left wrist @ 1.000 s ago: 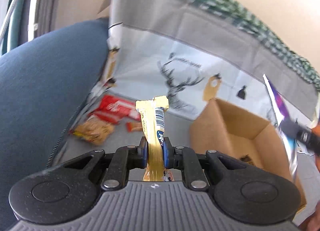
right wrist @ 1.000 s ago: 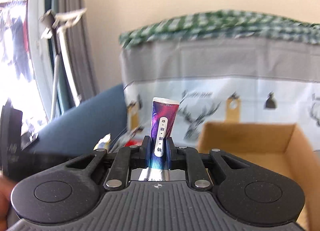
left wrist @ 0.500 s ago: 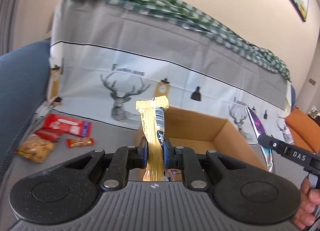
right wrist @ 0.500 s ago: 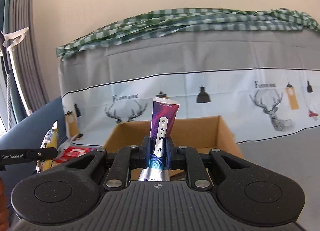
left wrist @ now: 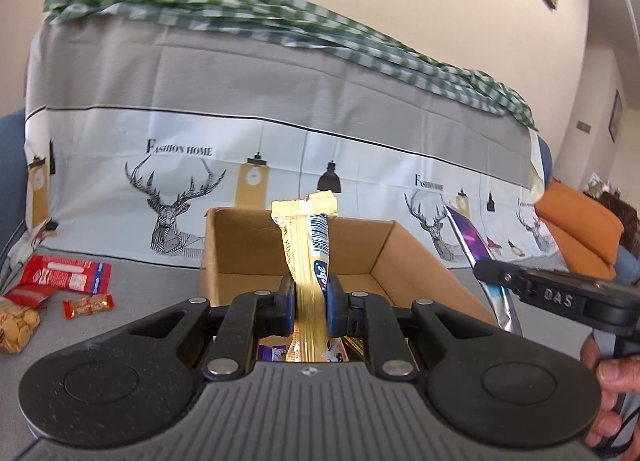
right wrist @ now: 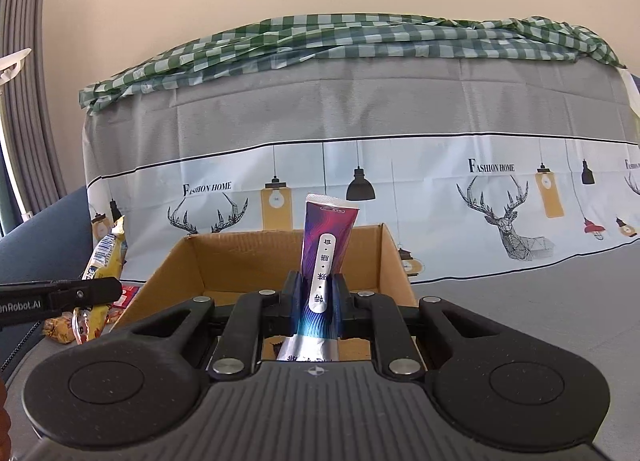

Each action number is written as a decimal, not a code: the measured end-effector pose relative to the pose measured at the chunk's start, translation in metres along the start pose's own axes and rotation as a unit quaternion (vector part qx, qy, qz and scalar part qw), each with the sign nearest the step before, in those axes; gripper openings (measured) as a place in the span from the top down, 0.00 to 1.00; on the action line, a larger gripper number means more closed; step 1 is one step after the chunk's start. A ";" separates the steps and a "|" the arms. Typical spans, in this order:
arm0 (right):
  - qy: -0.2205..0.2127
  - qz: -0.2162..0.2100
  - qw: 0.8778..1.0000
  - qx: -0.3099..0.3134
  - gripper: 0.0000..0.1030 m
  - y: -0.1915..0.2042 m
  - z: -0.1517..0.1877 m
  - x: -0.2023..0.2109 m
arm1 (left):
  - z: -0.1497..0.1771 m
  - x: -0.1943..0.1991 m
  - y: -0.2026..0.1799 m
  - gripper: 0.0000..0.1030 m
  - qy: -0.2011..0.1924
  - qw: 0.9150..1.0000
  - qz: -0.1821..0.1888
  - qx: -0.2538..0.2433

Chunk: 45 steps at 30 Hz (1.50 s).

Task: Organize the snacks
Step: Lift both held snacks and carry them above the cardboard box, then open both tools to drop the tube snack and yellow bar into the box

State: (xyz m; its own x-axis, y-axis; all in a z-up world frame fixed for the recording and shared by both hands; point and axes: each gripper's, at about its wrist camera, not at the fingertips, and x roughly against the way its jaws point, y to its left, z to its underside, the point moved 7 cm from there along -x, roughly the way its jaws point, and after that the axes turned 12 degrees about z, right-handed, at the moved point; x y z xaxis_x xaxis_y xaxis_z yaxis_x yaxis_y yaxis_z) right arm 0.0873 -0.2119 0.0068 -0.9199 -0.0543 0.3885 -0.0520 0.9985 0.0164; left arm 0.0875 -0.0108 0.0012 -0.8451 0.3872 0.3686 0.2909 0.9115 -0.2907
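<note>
My left gripper is shut on a gold snack packet that stands upright between its pads, just in front of an open cardboard box. My right gripper is shut on a purple snack packet, held upright before the same cardboard box. Each gripper shows in the other's view: the right gripper with the purple packet at the box's right, the left gripper with the gold packet at its left. Some wrappers lie inside the box.
Loose snacks lie on the grey cover left of the box: a red packet, a small red bar and a bag of round biscuits. Behind stands a sofa back under a deer-print cover. An orange cushion sits far right.
Both grippers have swung rightward from the blue armrest and snack pile to face the box, which now fills the middle of both views. Both packets stay gripped.
</note>
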 end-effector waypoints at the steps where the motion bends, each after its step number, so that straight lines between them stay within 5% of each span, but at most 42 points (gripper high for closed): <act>1: 0.000 0.001 1.000 0.000 0.84 0.000 0.000 0.000 | 0.001 0.000 -0.001 0.85 0.001 1.000 0.001 -0.005; 45: -0.003 0.002 1.000 0.028 0.84 0.013 0.004 -0.008 | 0.005 0.004 -0.001 0.85 0.004 1.000 0.008 -0.022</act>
State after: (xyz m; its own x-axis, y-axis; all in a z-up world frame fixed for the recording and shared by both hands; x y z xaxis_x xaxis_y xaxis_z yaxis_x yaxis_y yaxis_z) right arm 0.0922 -0.1982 0.0008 -0.9223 -0.0515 0.3830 -0.0709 0.9968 -0.0368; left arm 0.0820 -0.0109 -0.0013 -0.8368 0.4026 0.3710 0.3241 0.9104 -0.2571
